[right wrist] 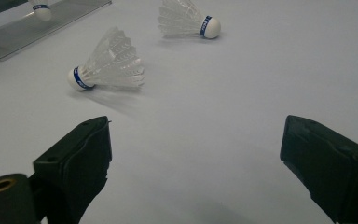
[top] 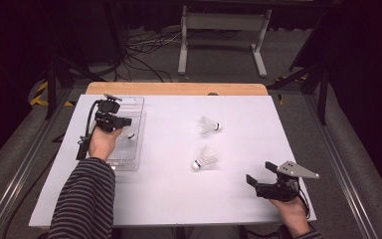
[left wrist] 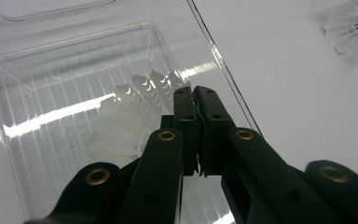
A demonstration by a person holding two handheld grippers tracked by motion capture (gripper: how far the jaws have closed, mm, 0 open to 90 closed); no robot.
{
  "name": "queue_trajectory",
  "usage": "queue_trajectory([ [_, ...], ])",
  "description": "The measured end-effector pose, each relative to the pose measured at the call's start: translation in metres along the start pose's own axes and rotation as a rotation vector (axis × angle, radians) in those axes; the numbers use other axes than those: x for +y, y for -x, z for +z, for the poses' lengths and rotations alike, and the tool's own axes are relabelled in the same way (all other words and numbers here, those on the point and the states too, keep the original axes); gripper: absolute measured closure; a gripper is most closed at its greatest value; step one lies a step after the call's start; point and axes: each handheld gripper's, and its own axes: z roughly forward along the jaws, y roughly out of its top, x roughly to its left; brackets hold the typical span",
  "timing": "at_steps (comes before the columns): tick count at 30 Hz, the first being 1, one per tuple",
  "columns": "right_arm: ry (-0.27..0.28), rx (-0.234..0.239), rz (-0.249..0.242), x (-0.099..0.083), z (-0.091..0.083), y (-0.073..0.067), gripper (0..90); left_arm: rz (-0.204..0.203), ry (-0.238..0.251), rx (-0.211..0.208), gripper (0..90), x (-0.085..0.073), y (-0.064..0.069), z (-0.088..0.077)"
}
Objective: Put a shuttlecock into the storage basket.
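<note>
Clear plastic tray (top: 129, 162): one feathered shuttlecock (left wrist: 126, 116), pinched by the closed left gripper (left wrist: 196, 100). Right gripper (right wrist: 193, 154) gapes, empty, over white table (top: 179, 194).

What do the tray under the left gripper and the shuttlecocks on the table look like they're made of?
Tray: clear, glossy plastic by the look; the white table shows through it and light streaks glare on its ribbed floor. Shuttlecocks: white skirts of overlapping vanes, feather or a feather-like synthetic, which is hard to tell; rounded white bases with a blue band, material under that uncertain. The one at the left gripper looks alike.
</note>
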Motion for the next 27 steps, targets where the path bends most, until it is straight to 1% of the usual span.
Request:
queue_trajectory([
  [2, 0.0, 0.0, 0.0, 0.0, 0.0, 0.0, 9.6, 0.007, -0.002, 0.005, 85.7, 0.0, 0.0, 0.001],
  [4, 0.0, 0.0, 0.0, 0.0, 0.0, 0.0, 9.5, 0.004, -0.004, 0.008, 81.5, 0.0, 0.0, 0.001],
  [7, 0.004, 0.005, 0.0, 0.0, 0.0, 0.0, 9.3, 0.009, -0.001, 0.021, 72.8, 0.0, 0.001, 0.001],
  [8, 0.008, 0.006, -0.004, 0.0, -0.001, 0.0, 9.3, 0.018, 0.0, 0.028, 70.0, 0.0, 0.001, 0.0],
  [9, 0.01, 0.008, -0.004, 0.0, -0.001, -0.001, 9.3, 0.019, 0.006, 0.044, 65.8, 0.0, 0.002, 0.0],
  [10, 0.008, 0.008, -0.005, 0.0, 0.0, -0.001, 9.3, 0.019, 0.005, 0.054, 60.5, 0.0, 0.003, -0.001],
  [11, 0.006, 0.007, -0.005, 0.0, 0.0, -0.001, 9.3, 0.02, 0.007, 0.06, 57.0, 0.0, 0.003, -0.001],
  [12, 0.005, 0.007, -0.005, 0.0, 0.0, -0.001, 9.3, 0.018, 0.008, 0.058, 54.8, 0.0, 0.003, -0.002],
  [16, 0.006, 0.005, -0.004, 0.0, 0.0, 0.0, 9.3, 0.026, 0.026, 0.078, 46.0, -0.001, 0.003, -0.005],
  [18, 0.006, 0.005, -0.003, 0.0, 0.0, 0.0, 9.3, 0.029, 0.035, 0.087, 43.1, -0.001, 0.003, -0.007],
  [22, 0.005, 0.003, -0.004, 0.0, -0.001, 0.0, 9.3, 0.051, 0.066, 0.114, 37.6, -0.002, 0.005, -0.011],
  [23, 0.006, 0.002, -0.004, 0.0, -0.001, 0.0, 9.3, 0.047, 0.07, 0.114, 36.0, -0.002, 0.006, -0.012],
  [27, 0.006, 0.001, -0.003, 0.0, 0.0, 0.0, 9.3, 0.063, 0.088, 0.119, 34.8, -0.003, 0.008, -0.016],
])
